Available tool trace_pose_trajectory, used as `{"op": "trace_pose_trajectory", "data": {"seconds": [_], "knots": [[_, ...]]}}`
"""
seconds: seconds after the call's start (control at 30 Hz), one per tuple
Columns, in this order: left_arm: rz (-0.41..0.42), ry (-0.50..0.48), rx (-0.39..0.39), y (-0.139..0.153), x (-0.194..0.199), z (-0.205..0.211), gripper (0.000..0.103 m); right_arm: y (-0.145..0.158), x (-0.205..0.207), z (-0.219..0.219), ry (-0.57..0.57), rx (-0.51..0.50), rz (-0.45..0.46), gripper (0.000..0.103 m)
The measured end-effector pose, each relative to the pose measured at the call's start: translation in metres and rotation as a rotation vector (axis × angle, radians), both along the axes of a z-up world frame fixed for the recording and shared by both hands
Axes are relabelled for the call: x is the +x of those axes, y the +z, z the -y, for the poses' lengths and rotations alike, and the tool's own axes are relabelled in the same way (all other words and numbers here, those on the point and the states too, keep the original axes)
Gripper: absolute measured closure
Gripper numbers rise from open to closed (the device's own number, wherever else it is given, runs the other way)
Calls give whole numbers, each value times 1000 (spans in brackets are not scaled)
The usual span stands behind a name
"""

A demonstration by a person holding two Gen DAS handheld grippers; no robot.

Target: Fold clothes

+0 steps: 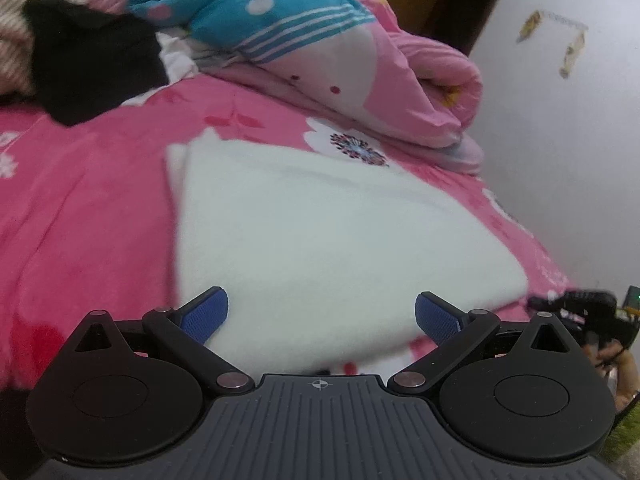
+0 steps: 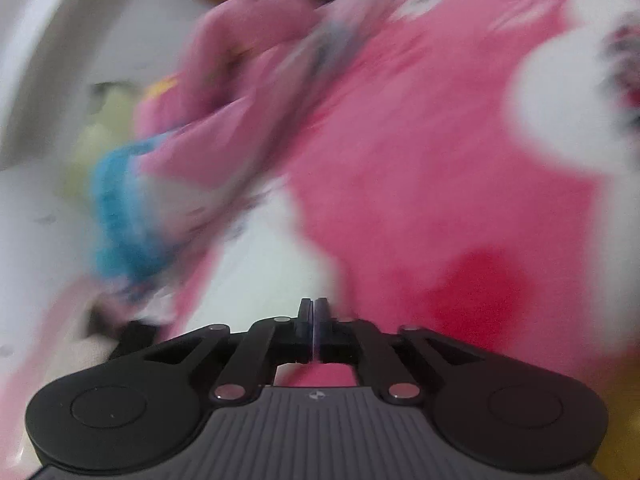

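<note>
White garment (image 1: pixel 320 232) lay flat and squared on the pink floral bedspread (image 1: pixel 88 200), seemingly already folded, likely spread there for a last smoothing or one more fold. Left gripper (image 1: pixel 321 314) hovered at its near edge, blue pads (image 1: pixel 206 314) spread wide, nothing pinched. Right gripper (image 2: pixel 314 320) pressed together on nothing visible, view badly blurred, only a white patch just ahead. Beyond: black clothing (image 1: pixel 92 64), rolled pink quilt (image 1: pixel 432 92), teal blanket (image 1: pixel 256 4).

pink bed (image 1: pixel 100 200), white garment (image 1: pixel 320 232) (folded), bedding (image 1: pixel 400 80)
</note>
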State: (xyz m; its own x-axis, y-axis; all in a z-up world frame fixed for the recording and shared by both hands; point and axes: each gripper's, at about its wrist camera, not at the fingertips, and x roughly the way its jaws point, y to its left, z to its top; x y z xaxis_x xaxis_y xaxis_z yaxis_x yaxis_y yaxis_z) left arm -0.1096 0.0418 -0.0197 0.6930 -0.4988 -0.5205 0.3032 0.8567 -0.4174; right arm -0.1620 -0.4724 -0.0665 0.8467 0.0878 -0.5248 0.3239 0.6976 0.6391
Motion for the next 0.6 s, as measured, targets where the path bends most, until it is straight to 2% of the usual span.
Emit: {"op": "trace_pose_trajectory", "data": {"seconds": [0.03,0.07,0.13,0.23,0.33,0.4,0.53,0.6], "knots": [[0,2,-8,0,-2,-4,2,13,-7,-5,-15,-116,-26,97],[0,5,-15,-1,-4,-7,2,23,-13,-9,-10,-157,-19,97],[18,4,-8,3,-7,-7,2,40,-16,-22,40,-168,31,97],[29,6,-17,3,-8,-6,2,65,1,-62,189,-214,104,95],[19,6,-24,0,-5,-6,2,73,33,-107,398,-196,159,81],[17,7,-30,-3,-4,-8,2,66,45,-131,452,-237,119,78],[2,13,-51,-11,-1,-11,2,32,59,-149,417,-467,-65,81],[6,7,-46,-11,-1,-11,2,40,53,-164,415,-559,-82,80]]}}
